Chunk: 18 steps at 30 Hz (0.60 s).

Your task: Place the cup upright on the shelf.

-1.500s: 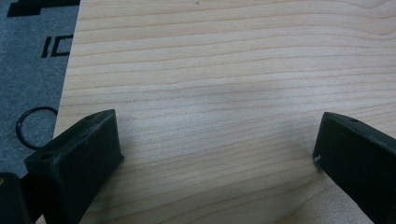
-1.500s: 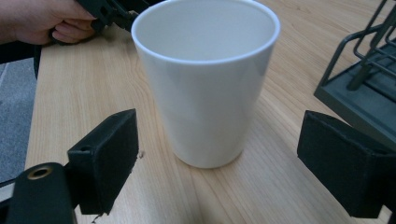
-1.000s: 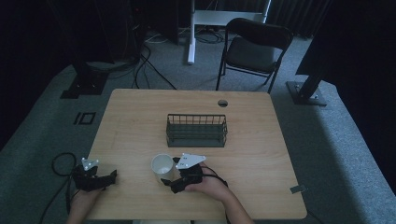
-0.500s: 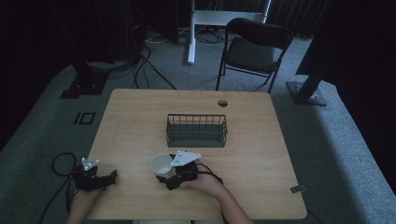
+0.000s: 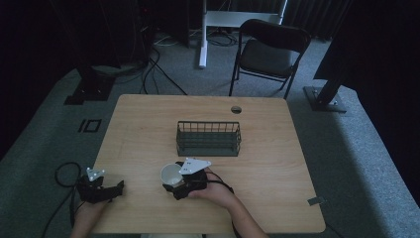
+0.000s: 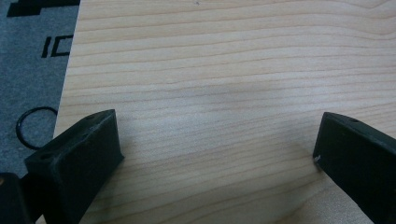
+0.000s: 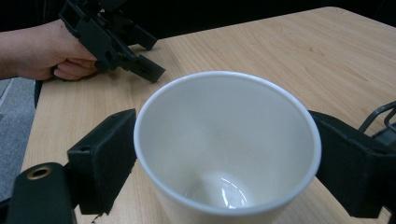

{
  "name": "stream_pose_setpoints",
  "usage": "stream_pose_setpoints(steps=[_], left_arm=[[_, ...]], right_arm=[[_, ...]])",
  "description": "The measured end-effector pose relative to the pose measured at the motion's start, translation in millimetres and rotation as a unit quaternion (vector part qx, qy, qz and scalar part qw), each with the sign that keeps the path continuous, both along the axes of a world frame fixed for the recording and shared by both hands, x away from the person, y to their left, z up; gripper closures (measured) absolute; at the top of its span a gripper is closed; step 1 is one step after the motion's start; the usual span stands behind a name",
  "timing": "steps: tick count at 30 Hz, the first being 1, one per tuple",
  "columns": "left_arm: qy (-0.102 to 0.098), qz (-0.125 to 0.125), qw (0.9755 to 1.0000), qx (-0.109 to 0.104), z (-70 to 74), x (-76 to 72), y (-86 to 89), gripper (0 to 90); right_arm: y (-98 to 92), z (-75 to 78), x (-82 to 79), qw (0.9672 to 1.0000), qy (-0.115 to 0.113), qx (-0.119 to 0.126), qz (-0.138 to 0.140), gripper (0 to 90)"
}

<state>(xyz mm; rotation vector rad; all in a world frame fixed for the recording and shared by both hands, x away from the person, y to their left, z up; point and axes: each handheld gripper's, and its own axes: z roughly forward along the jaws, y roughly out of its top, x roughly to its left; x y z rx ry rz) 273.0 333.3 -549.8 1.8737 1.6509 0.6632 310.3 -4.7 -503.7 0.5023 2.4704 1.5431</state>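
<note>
Low over the table (image 5: 257, 148), right gripper (image 5: 174, 184) around white cup (image 5: 170, 174).

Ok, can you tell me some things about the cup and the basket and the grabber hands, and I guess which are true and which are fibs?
1. The white cup sits between the jaws of the right gripper. True.
2. The cup is full of juice. False: the right gripper view shows it is empty inside.
3. The left gripper is holding a spoon. False: its jaws stand wide apart over the bare table with nothing between them.
4. The wire basket stands on the table farther from the person than the cup. True.
5. The cup is inside the wire basket. False: it is outside, nearer the person.
6. A dark chair stands on the floor beyond the table. True.
</note>
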Motion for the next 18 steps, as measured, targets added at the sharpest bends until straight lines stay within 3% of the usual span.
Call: stream_pose_setpoints(steps=[5, 8, 18], left_arm=[[0.0, 0.0, 1.0, 0.0, 0.0, 0.0, 0.0, 1.0], [0.0, 0.0, 1.0, 0.0, 0.0, 0.0, 0.0, 1.0], [0.0, 0.0, 1.0, 0.0, 0.0, 0.0, 0.0, 1.0]], right_arm=[[3.3, -0.4, -0.4, 1.0, 0.0, -0.002, 0.002, 13.1], [4.0, 0.0, -0.4, 1.0, -0.008, -0.004, -0.002, 18.8], [4.7, 7.8, 2.2, 0.9999, -0.006, -0.008, 0.002, 19.2]])
